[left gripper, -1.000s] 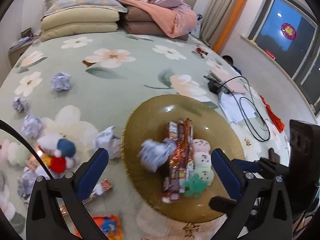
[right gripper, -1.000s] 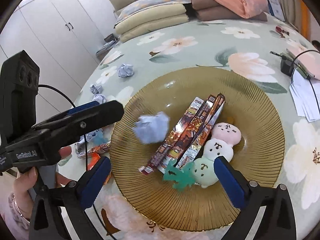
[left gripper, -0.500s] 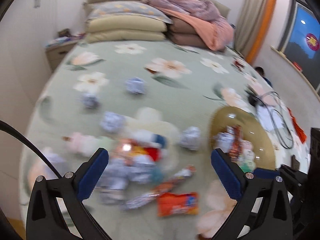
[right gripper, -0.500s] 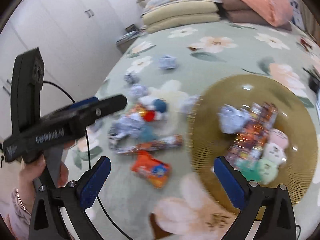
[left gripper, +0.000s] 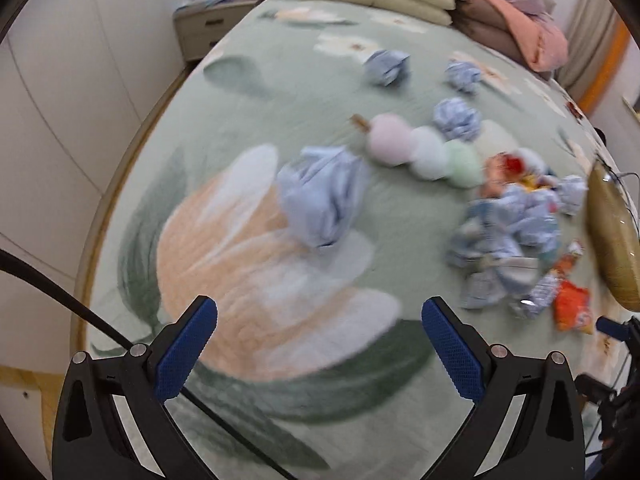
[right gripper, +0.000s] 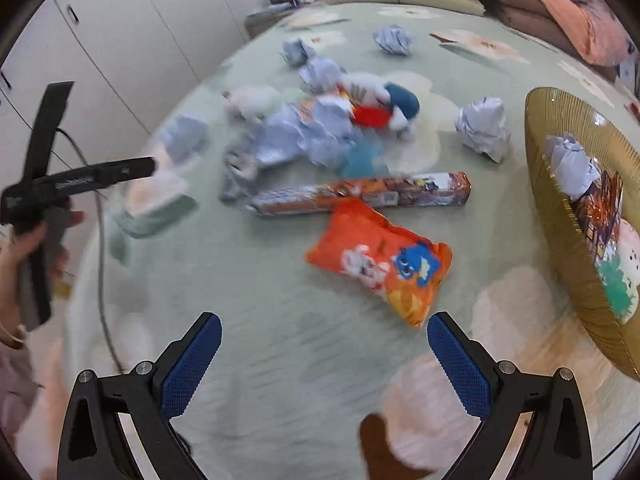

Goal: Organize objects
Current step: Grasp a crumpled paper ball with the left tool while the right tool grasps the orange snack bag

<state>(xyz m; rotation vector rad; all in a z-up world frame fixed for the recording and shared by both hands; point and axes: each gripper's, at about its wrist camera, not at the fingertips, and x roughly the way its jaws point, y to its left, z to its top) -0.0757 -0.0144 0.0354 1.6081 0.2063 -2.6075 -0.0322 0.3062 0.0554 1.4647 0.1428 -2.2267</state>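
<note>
One orange snack bag [right gripper: 380, 266], one gold plate [right gripper: 560, 184]

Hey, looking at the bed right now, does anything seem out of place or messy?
Yes. Crumpled paper balls, an orange snack bag and a long foil pack lie strewn on the floral bedspread, outside the golden plate, which already holds similar items.

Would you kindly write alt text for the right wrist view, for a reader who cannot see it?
An open right gripper hovers over a floral bedspread, empty, with an orange snack bag just ahead of its fingers. Beyond lie a long foil packet, crumpled paper balls and a plush toy; a gold plate at right already holds some items.
</note>
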